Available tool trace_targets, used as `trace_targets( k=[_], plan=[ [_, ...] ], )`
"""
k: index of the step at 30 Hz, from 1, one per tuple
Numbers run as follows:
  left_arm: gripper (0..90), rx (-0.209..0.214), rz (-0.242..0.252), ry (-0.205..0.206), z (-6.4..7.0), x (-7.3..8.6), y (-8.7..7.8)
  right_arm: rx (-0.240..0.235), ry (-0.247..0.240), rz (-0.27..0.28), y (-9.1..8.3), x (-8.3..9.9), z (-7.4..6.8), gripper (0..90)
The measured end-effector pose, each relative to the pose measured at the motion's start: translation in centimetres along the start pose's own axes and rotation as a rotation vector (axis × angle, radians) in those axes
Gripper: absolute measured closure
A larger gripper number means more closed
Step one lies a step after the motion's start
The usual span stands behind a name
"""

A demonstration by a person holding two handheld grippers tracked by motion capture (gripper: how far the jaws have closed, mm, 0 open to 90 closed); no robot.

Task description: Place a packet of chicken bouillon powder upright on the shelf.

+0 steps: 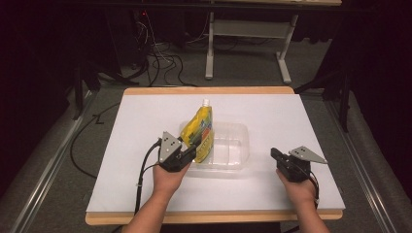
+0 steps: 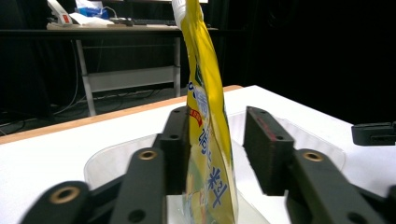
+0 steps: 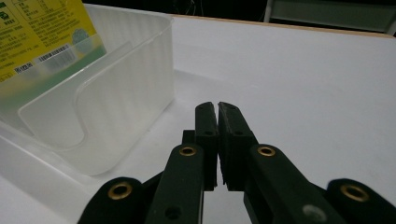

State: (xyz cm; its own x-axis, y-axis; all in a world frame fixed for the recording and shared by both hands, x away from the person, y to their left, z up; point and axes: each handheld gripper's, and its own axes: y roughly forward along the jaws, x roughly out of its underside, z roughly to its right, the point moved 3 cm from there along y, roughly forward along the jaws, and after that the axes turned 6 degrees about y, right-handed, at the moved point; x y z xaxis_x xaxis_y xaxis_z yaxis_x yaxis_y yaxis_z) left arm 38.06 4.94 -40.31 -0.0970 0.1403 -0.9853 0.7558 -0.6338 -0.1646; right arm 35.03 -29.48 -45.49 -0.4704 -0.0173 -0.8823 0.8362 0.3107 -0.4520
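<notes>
- The spouted pouch (image 1: pixel 198 133) is bright yellow with green patches, blue lettering down its side and a small orange-red label; its cap (image 1: pixel 206 102) is white.
- Back of the pouch has a black barcode on a white strip and tiny dark print.
- The plastic tub (image 1: pixel 233 154) is frosted, see-through, basically colourless.
- Both the left gripper (image 1: pixel 187 154) and the right gripper (image 1: pixel 278 156) are matte black with brass-coloured rivets and grey plates on top.
- The table (image 1: pixel 272 111) has a plain white top with a light wood edge.
</notes>
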Motion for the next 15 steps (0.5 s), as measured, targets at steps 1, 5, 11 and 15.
trace_targets(
  k=[1,5,11,15],
  plan=[
    [55.9,0.003,-0.003,0.000,0.0,0.0,0.0,-0.001,0.001,0.000,0.0,0.0,0.0,87.9],
    [44.0,0.012,-0.030,0.012,0.1,-0.2,0.1,-0.001,0.001,-0.001,0.0,0.0,-0.1,87.7],
    [24.9,0.033,-0.078,0.008,-0.4,-0.6,-0.4,0.002,0.004,-0.002,-0.1,0.1,0.0,87.4],
    [20.7,0.049,-0.085,0.018,-1.2,-0.8,-1.6,0.000,0.001,-0.003,0.0,0.1,-0.2,87.0]
  ],
)
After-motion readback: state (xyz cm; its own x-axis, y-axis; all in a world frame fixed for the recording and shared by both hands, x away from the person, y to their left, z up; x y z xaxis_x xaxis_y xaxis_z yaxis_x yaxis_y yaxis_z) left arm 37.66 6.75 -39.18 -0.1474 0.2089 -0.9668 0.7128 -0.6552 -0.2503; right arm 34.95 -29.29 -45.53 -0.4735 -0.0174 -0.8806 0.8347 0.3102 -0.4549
